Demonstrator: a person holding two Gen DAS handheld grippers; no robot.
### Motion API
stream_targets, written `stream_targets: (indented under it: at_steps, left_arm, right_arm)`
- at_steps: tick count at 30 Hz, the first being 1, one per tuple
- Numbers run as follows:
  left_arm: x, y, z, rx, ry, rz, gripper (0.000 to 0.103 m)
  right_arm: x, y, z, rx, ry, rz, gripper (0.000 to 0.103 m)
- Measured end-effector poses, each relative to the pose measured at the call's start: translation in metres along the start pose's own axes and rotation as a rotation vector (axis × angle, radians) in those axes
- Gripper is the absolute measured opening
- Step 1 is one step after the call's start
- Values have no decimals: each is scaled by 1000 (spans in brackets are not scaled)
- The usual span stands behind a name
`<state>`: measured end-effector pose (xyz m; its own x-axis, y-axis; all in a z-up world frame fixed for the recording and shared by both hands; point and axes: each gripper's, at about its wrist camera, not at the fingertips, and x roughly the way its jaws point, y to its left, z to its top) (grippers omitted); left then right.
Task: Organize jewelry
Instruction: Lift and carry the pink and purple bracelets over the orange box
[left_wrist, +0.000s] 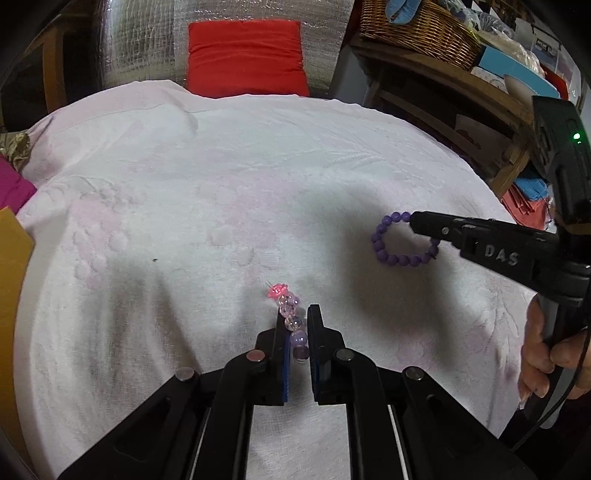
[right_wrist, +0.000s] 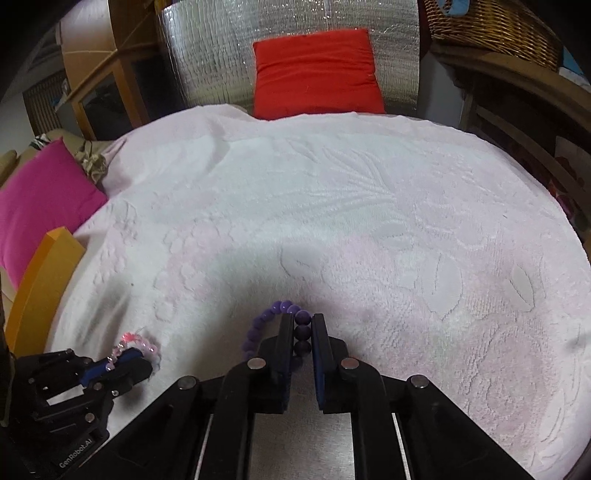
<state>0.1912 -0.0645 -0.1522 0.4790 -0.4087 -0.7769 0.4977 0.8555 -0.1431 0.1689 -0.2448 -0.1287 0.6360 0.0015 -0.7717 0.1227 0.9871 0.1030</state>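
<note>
My left gripper (left_wrist: 298, 314) is shut on a pink and clear bead bracelet (left_wrist: 291, 321) with a pink flower charm at its far end. It holds the bracelet just over the white bedspread (left_wrist: 221, 184). It also shows in the right wrist view (right_wrist: 142, 354) with the pink bracelet (right_wrist: 136, 343) at lower left. My right gripper (right_wrist: 303, 319) is shut on a purple bead bracelet (right_wrist: 258, 328), whose loop hangs to the left of the fingers. In the left wrist view the right gripper (left_wrist: 415, 221) holds the purple bracelet (left_wrist: 388, 243) at the right, above the bedspread.
A red cushion (left_wrist: 245, 57) leans against a silver foil panel at the back. A magenta cushion (right_wrist: 40, 199) and an orange box (right_wrist: 40, 288) lie at the left. A wooden shelf with a wicker basket (left_wrist: 417, 29) stands at the right.
</note>
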Motion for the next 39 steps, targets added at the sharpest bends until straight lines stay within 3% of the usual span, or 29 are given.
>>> stream_targets:
  at_steps: [23, 34, 38, 39]
  left_arm:
    - [-44, 44, -14, -21, -75, 174, 9]
    - [-63, 65, -22, -63, -96, 181, 9]
    - [-58, 63, -21, -64, -77, 113, 10]
    - [-54, 61, -21, -59, -66, 102, 15]
  right_arm:
    - [-24, 69, 3, -7, -96, 191, 11]
    - [-25, 100, -3, -46, -118, 217, 11]
    - [-23, 86, -3, -24, -113, 192, 11]
    - [-22, 82, -2, -13, -109, 188, 11]
